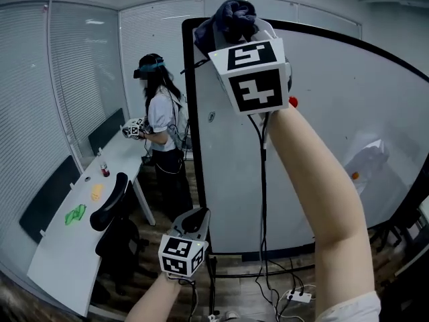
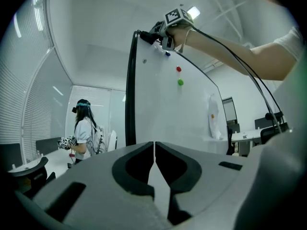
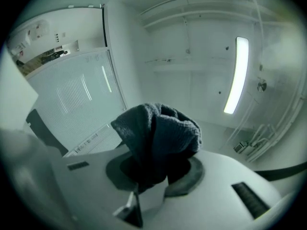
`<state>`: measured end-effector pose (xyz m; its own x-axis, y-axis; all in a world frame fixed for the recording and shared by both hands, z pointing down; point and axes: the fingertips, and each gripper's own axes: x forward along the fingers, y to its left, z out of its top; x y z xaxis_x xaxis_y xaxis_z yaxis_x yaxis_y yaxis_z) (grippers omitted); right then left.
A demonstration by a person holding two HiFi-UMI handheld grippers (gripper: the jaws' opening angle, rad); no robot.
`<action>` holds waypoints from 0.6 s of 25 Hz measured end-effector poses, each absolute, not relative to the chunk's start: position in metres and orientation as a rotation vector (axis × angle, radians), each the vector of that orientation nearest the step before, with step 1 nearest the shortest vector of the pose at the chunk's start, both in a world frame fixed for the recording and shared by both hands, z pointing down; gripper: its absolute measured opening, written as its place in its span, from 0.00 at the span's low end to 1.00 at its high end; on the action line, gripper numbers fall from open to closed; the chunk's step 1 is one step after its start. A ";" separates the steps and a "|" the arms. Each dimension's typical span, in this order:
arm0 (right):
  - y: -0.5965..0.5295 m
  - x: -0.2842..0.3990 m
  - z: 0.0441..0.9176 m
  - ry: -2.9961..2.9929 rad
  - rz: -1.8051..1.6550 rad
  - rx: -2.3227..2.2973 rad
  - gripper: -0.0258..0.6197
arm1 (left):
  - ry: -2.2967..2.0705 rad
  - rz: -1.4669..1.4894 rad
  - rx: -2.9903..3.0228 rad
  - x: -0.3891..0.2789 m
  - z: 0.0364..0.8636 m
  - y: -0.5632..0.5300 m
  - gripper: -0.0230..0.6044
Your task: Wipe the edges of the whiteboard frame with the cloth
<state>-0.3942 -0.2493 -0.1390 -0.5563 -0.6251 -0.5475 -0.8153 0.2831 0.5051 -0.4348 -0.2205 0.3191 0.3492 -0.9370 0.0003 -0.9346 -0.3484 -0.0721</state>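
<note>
Office whiteboard frame is tall: right gripper clamps the cloth at its top corner, left gripper is closed, empty. Stretched that high, cloth might skid off the edge.

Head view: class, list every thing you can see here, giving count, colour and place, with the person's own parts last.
whiteboard: one, white with black frame, centre
cloth: one, dark blue, frame's top-left corner
magnet: one, red, upper board
desk: one, white, left
chair: one, black, beside desk
rag: one, green, on desk
bottle: one, red, on desk
other person: one, white top, at desk
power strip: one, white, floor
left claw: one, grey, low, shut, empty
right claw: one, grey, raised, shut on cloth
</note>
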 end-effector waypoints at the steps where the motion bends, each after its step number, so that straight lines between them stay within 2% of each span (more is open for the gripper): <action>1: -0.250 -0.387 -0.139 2.295 1.143 -1.349 0.16 | 1.746 -0.055 -2.539 -0.429 0.318 -0.222 0.08; 15: -0.277 -0.242 -0.152 2.291 0.908 -1.645 0.16 | 1.573 -0.127 -2.560 -0.336 0.315 -0.218 0.08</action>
<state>-0.2417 -0.2766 -0.1517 -0.3725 -0.7972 -0.4750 -0.9062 0.2020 0.3716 -0.3360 -0.2183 0.3150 0.4519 -0.8921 0.0012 -0.8807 -0.4463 -0.1585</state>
